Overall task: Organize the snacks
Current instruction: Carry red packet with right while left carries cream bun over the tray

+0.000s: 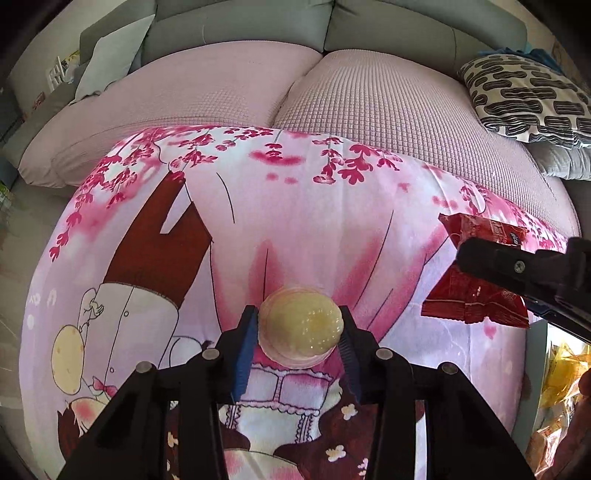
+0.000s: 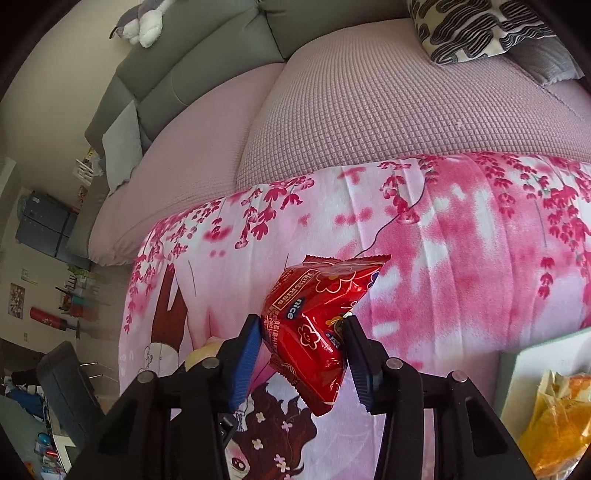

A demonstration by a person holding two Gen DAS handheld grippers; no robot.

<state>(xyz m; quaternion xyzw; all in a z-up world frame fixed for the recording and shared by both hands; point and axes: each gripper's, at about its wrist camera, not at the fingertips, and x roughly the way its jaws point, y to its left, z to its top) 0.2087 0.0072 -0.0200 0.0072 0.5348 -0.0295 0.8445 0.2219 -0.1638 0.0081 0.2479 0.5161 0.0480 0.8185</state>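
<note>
above a pink cartoon-print blanket point(image 1: 295, 206): left gripper point(image 1: 300, 334) clamped on a yellow jelly cup point(image 1: 301, 332); right gripper point(image 2: 303, 341) pinching a red snack packet point(image 2: 314, 314)

The jelly cup point(image 1: 301, 334) sits left of the snack packet point(image 1: 476, 299), both above the blanket point(image 1: 314, 229); sofa cushions point(image 1: 388, 110) lie behind.

A grey sofa point(image 1: 240, 22) with pink waffle-textured seat covers point(image 2: 388, 122) fills the background, a black-and-white patterned cushion point(image 1: 524, 96) at one end. A pink cartoon-printed blanket point(image 1: 314, 229) covers the foreground in daylight, beside a cluttered floor point(image 2: 33, 417).
</note>
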